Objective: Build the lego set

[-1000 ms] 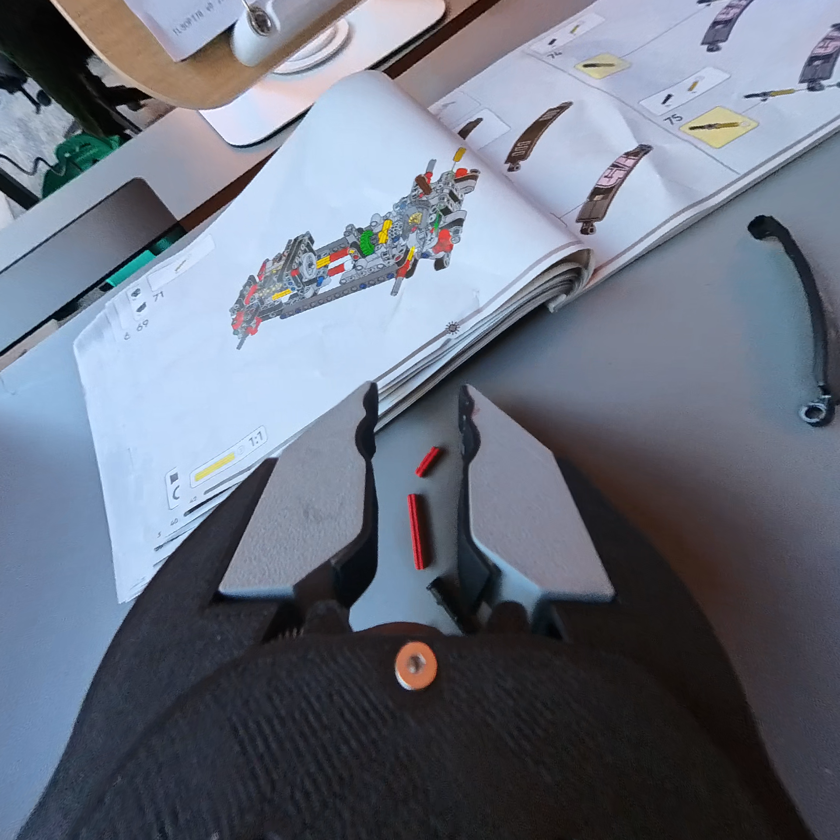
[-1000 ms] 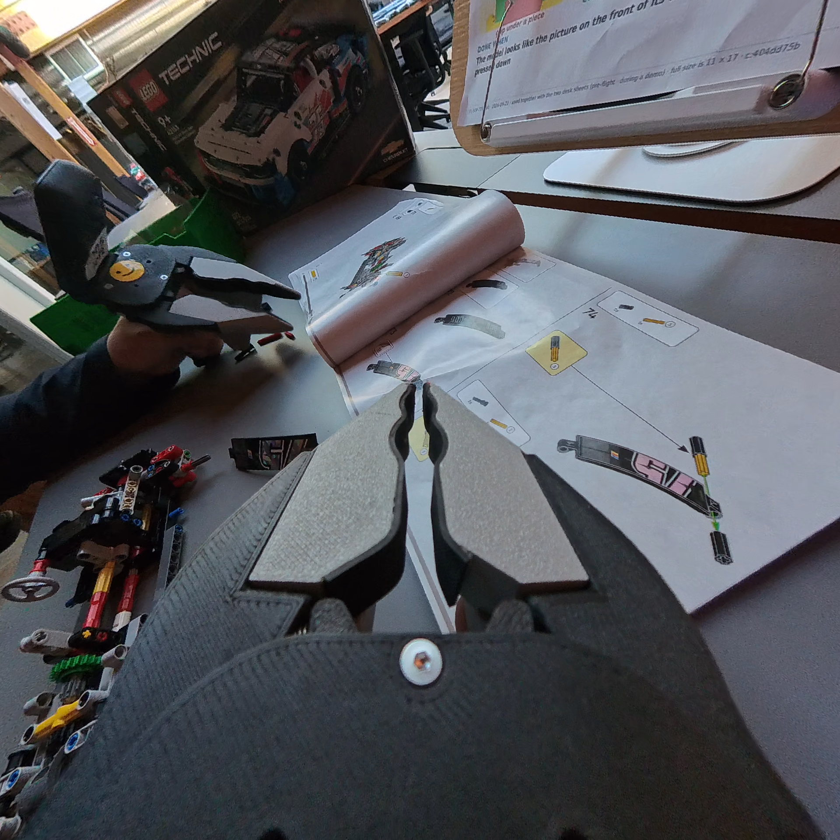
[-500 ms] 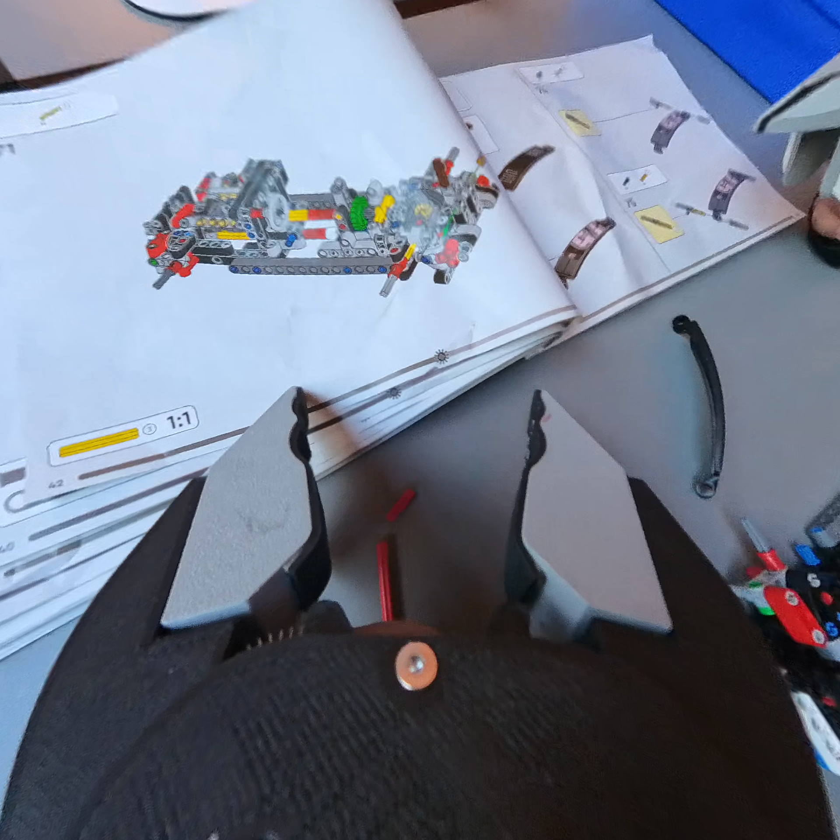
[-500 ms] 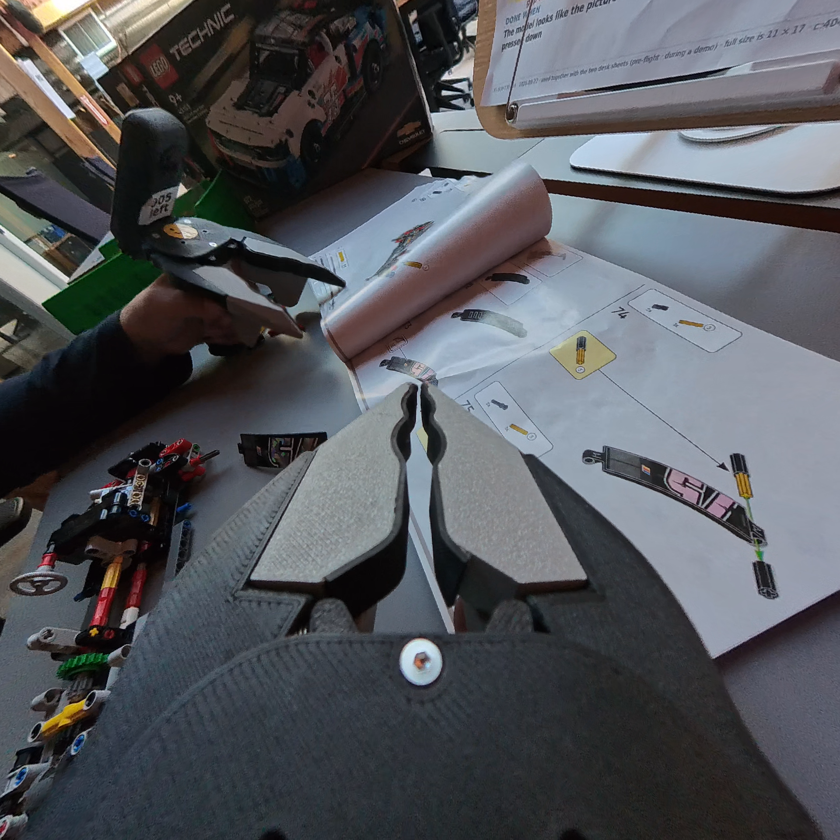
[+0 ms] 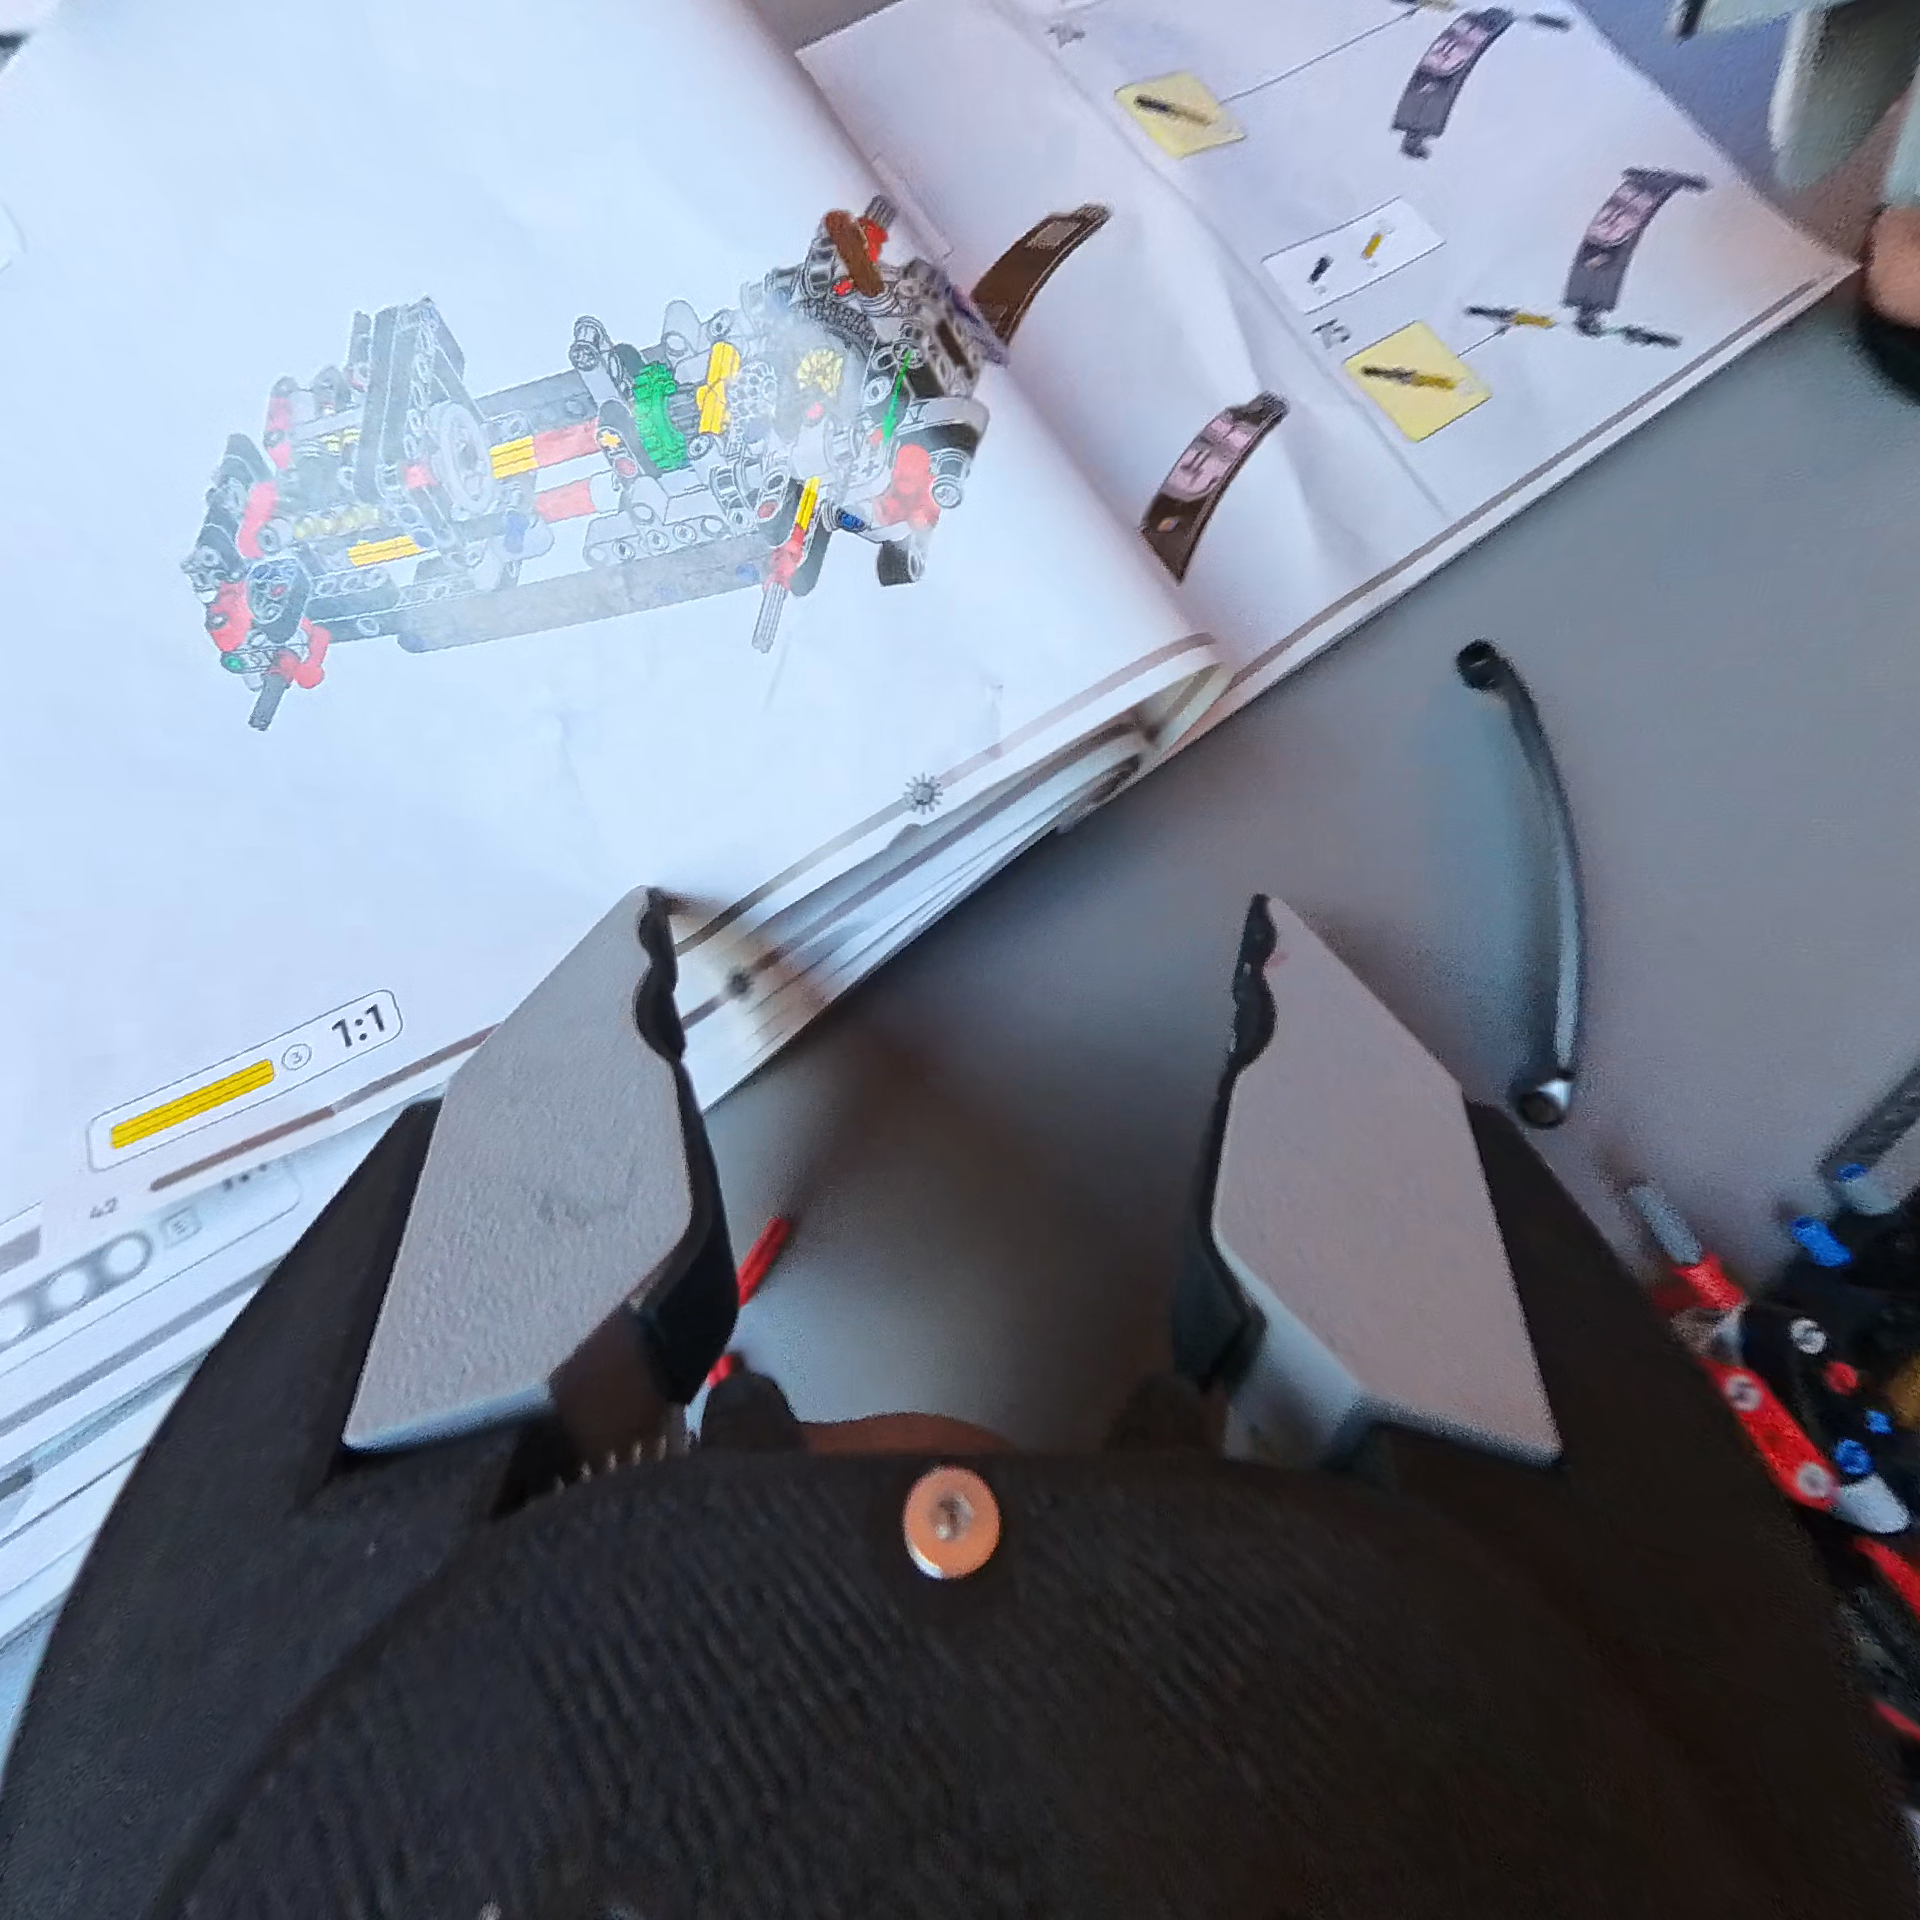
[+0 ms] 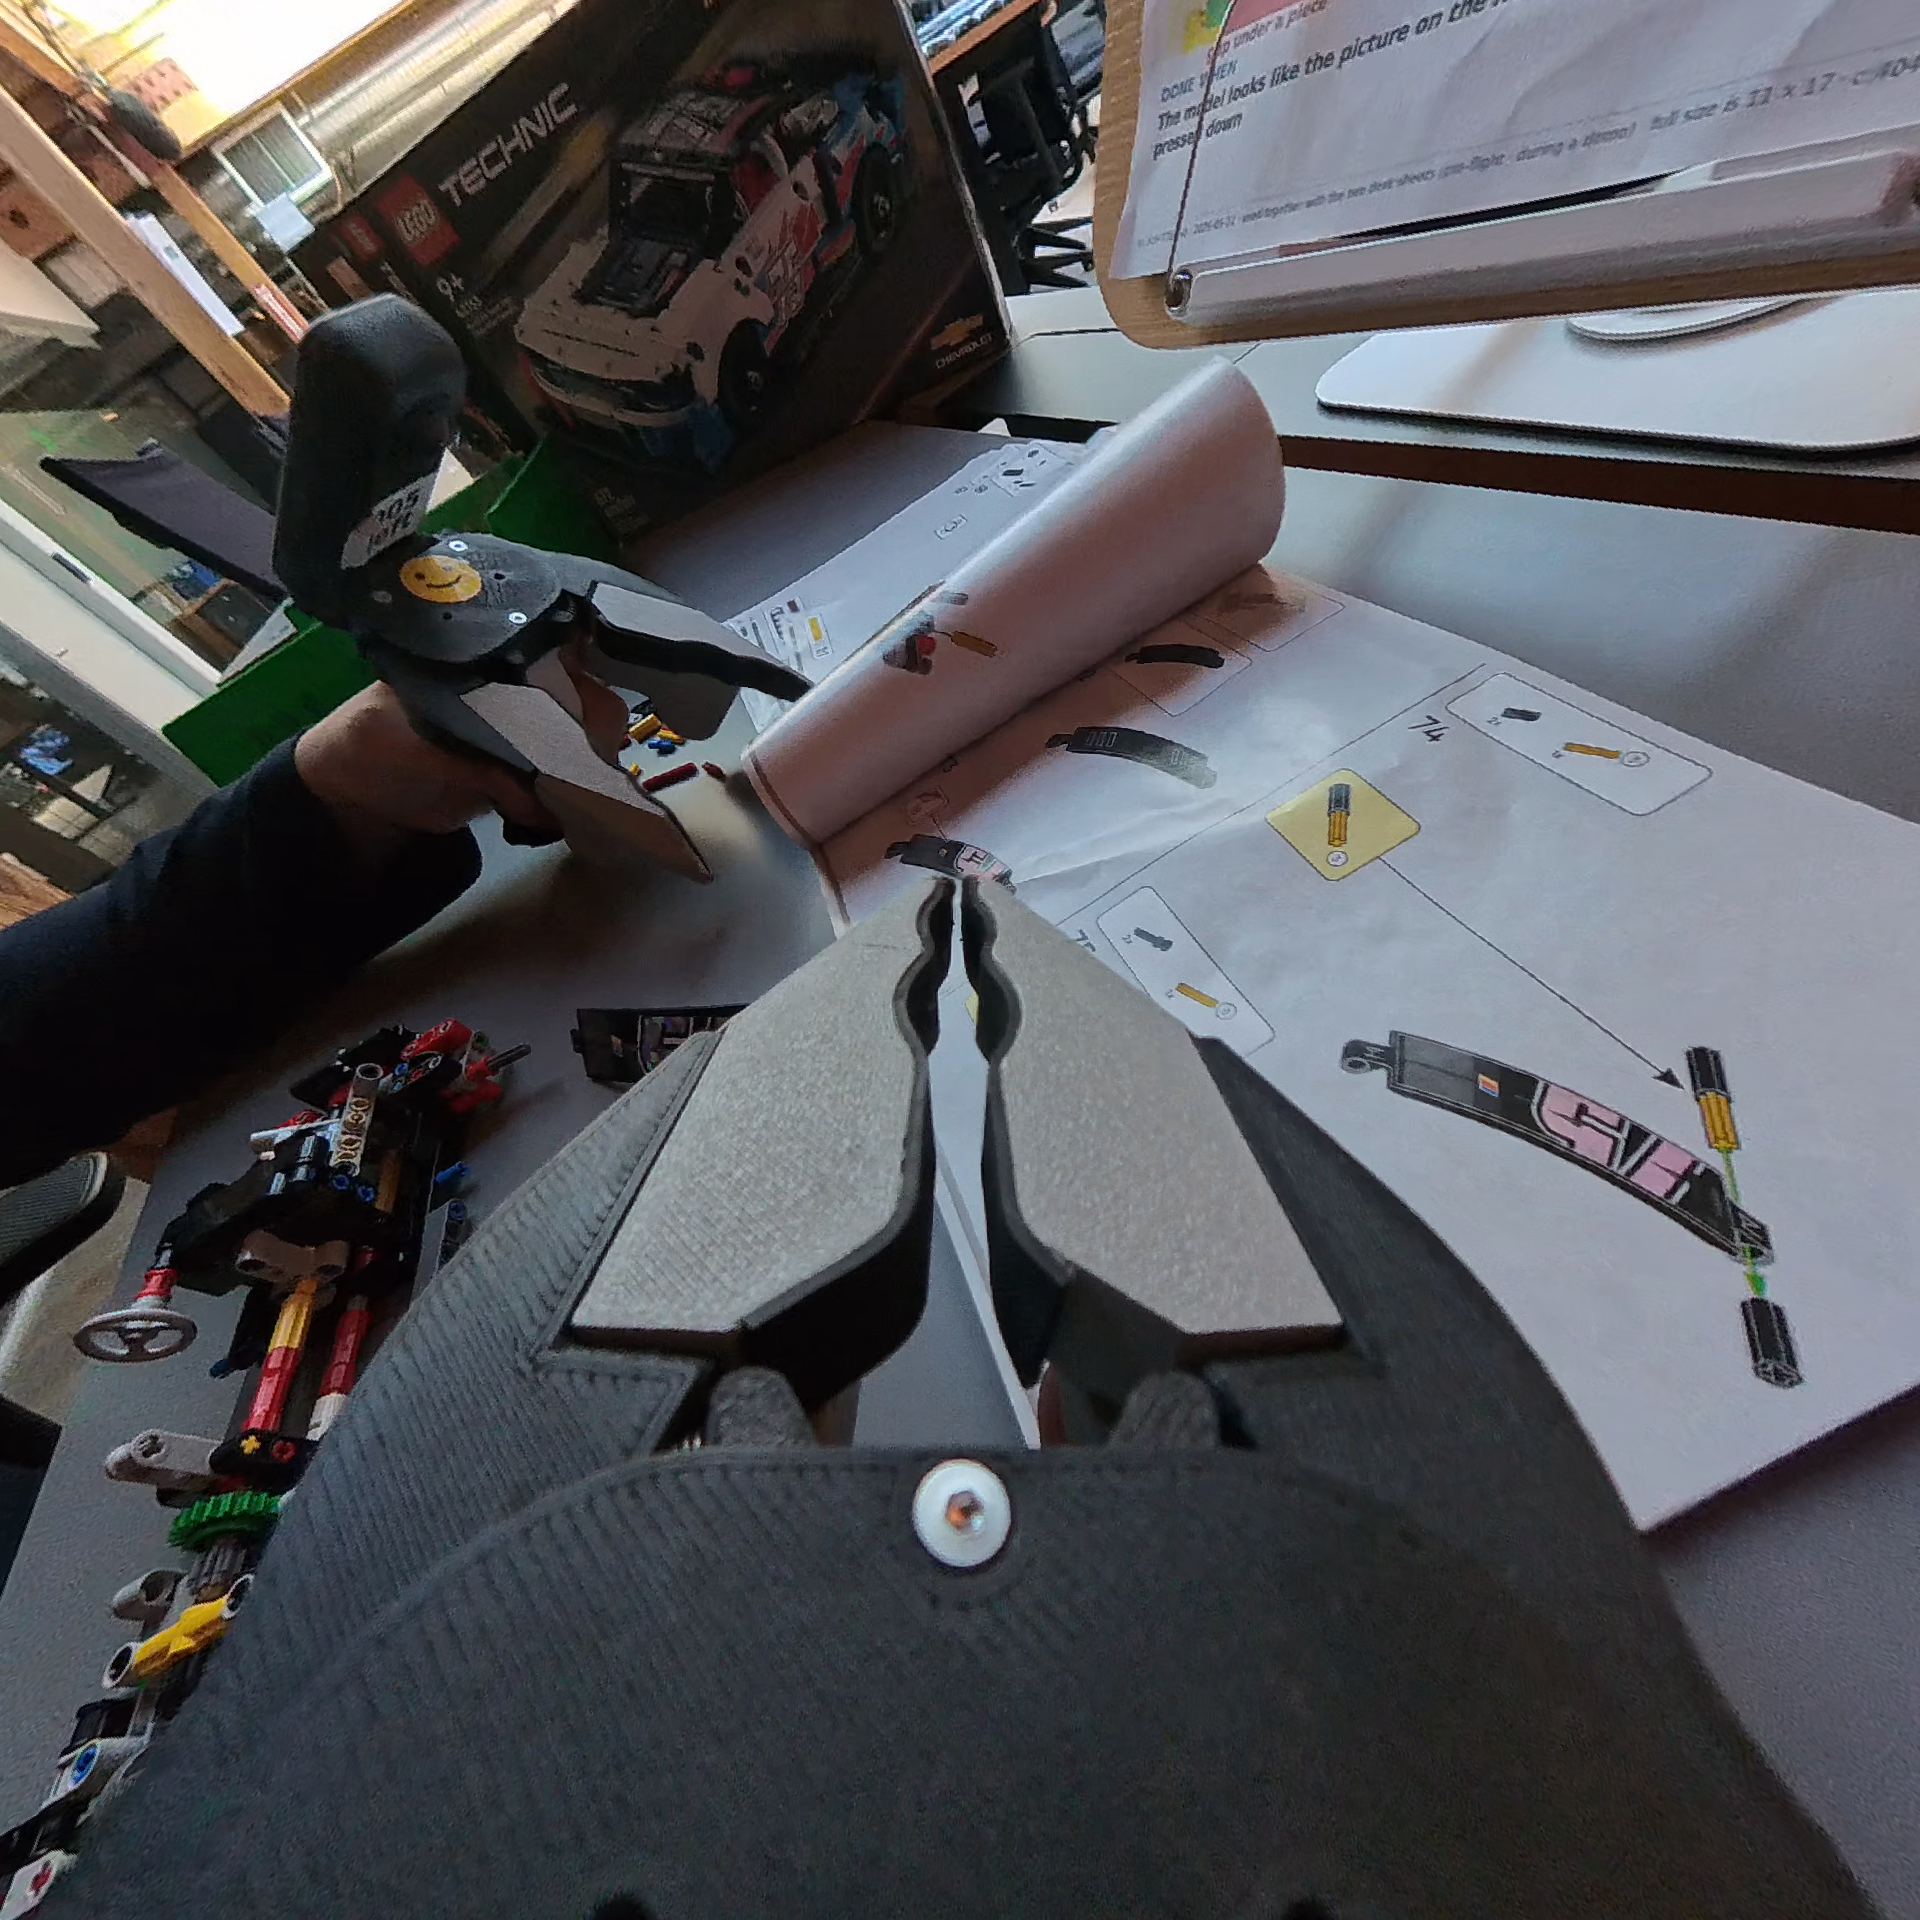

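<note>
Left gripper (image 5: 951, 935) hangs wide open w/ nothing in it, over grey table (image 5: 1403, 644) at the booklet (image 5: 520, 779) edge; small red pins (image 5: 764, 1247) lie just under its left finger, a thin black curved piece (image 5: 1553, 894) to its right. Right gripper (image 6: 956, 894) is closed tight on nothing, tips over the open booklet page, part-built model (image 6: 301, 1174) near on its left. Pins look light, stiff, prob. slippery, best pinched across the middle; booklet pages look soft & floppy, best taken at the edge
</note>
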`<state>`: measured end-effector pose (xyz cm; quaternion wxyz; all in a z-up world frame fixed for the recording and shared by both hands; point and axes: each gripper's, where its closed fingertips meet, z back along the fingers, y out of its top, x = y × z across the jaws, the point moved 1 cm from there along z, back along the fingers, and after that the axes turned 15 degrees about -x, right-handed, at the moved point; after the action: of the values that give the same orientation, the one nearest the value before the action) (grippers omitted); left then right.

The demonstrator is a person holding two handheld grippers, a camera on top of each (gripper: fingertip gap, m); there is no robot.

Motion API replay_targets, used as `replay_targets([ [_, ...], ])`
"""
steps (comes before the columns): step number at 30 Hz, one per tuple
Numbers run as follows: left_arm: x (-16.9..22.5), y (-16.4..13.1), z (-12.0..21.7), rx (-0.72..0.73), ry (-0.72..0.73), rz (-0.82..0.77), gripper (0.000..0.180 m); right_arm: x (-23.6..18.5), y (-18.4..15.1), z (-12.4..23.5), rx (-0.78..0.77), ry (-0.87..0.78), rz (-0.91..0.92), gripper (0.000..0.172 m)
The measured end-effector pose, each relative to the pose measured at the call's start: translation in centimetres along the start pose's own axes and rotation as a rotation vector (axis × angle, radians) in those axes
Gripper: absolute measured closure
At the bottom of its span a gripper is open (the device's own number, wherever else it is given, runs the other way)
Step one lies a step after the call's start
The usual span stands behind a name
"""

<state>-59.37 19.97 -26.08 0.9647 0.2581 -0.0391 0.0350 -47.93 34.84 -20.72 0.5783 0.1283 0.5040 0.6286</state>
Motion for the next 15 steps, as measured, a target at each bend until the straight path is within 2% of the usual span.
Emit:
replay_targets([
  [4, 1.1, 0.9, 0.0, 0.022, -0.045, 0.002, 0.077, -1.0, 0.0, -0.6, -0.016, 0.008, 0.067, 0.166],
  [8, 1.9, 1.4, -0.3, 0.028, -0.048, -0.02, 0.077, -2.3, -0.4, -2.3, -0.088, -0.029, 0.151, 0.137],
  [11, 2.7, 1.8, -0.4, 0.04, -0.057, -0.035, 0.077, -3.1, -0.9, -3.9, -0.178, -0.105, 0.22, 0.123],
  [15, 3.5, 2.2, -0.4, 0.048, -0.065, -0.047, 0.077, -3.7, -0.8, -5.4, -0.278, -0.254, 0.309, 0.115],
])
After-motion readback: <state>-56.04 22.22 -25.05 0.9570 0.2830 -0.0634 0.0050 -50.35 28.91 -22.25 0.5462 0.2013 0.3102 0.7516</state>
